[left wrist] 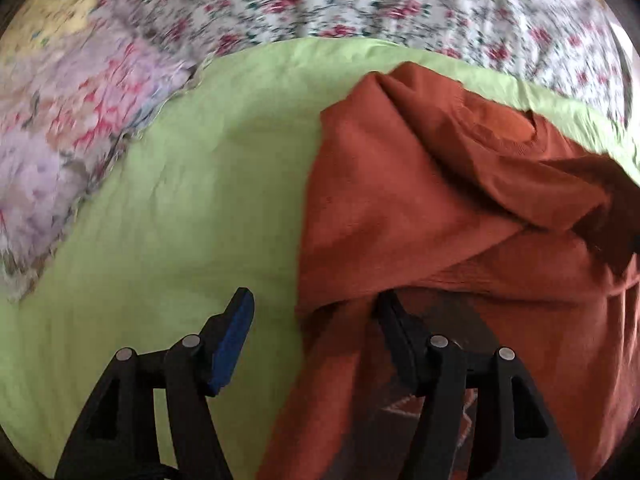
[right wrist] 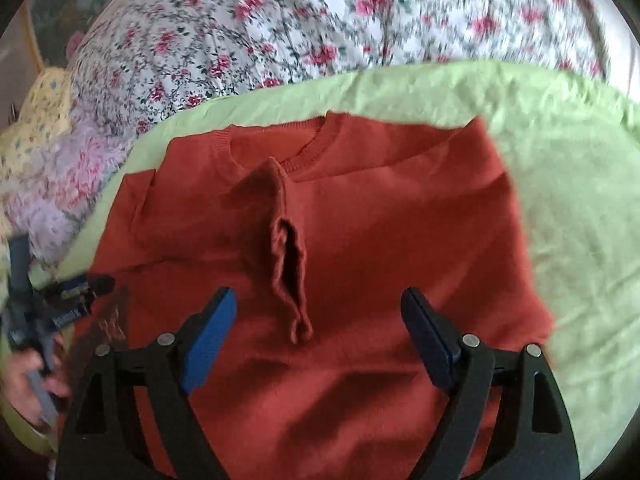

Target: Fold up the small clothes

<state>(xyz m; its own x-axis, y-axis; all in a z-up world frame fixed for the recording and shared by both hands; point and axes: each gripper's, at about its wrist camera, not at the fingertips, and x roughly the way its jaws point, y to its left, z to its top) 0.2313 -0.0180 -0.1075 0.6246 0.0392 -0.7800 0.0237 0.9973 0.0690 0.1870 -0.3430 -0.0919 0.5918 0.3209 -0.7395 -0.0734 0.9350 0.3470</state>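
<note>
Right wrist view: sweater (right wrist: 360, 220), rust, flat on green sheet (right wrist: 560, 160) over bed, collar far, hem near; long axis runs away from right tongs (right wrist: 318, 320). Right tongs spread, empty, hovering over mid-body, raised wrinkle (right wrist: 290, 264) between tips. Left tongs (left wrist: 316, 312) spread, right finger tucked under lifted left edge, nothing pinched. Left nearer that edge. Floral quilt (left wrist: 360, 0) beyond. Hidden: hem, left sleeve folds. Motion blur throughout.
</note>
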